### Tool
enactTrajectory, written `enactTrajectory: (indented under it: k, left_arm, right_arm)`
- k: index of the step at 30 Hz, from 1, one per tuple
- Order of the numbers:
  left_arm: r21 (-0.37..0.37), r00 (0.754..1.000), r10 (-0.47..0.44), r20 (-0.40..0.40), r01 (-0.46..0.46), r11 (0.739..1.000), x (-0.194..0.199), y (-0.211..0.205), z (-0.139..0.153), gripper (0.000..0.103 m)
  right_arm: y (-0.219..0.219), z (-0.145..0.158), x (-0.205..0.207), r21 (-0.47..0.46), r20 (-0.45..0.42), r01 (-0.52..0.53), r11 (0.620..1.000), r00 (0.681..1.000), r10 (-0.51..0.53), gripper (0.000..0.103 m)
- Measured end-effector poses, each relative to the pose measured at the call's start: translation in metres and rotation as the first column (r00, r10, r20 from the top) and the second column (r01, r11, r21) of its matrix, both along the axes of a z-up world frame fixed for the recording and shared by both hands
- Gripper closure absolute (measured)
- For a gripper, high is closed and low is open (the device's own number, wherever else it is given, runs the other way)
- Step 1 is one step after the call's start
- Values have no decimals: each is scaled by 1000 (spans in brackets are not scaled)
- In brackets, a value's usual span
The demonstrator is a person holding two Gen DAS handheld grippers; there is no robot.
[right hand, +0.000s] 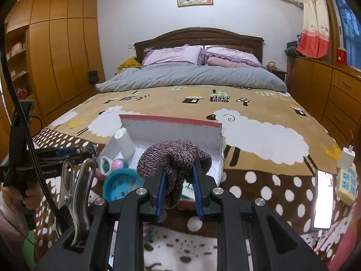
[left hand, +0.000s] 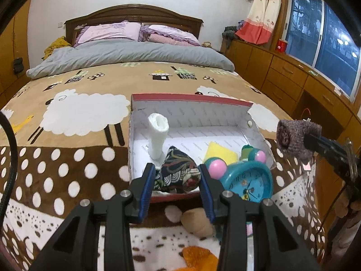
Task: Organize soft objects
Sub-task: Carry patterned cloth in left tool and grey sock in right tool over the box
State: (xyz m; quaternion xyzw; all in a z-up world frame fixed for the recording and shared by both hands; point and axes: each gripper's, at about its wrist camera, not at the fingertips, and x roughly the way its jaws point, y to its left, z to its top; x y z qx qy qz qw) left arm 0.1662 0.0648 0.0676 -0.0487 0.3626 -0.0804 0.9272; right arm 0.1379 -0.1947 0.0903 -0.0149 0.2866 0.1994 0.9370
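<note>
We observe the left gripper at lower centre, jaws apart around a dark patterned pouch in the box; the right gripper holds a knitted roll, right of frame.

Knit sock: coarse wool. Box: matt printed cardboard. Clock: glossy plastic. Blanket: fuzzy fleece.

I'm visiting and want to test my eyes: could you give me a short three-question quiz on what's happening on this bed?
1. True or false: the right tool grips a knitted sock.
2. The patterned fabric pouch between the left tool fingers lies where? A) in the white box B) on a pillow C) on the floor
3. Which hard turquoise item leans at the box's near corner?

Key: 1 true; 2 A; 3 the alarm clock.
</note>
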Motion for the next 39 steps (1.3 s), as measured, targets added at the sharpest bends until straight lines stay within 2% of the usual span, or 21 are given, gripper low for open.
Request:
enactTrajectory:
  k: [14,24,27,35,39]
  left_arm:
    - [21,998,-1,-59,2,1000,51,-5,-21,63]
    - [60,997,16,-75,-12,998,81,-9,-44,63]
    - [39,997,29,-70,-26,999,91,-4,-47,63]
    - [56,993,78,-89,-73,996,106,7,-59,63]
    - [63,993,75,-91,-69,996,108,7,-63,62]
  right_arm:
    - [7,-4,51,4,-27,0,1000,1000,0,81]
    - [7,-24,84,31,-82,14,999,997,-11,81]
    - [8,-32,90,34,-98,21,999,995,-18,81]
    - [11,-45,103,30,-124,22,999,992,-18,81]
    - [14,-50,107,18,-139,24,1000,990,-22,81]
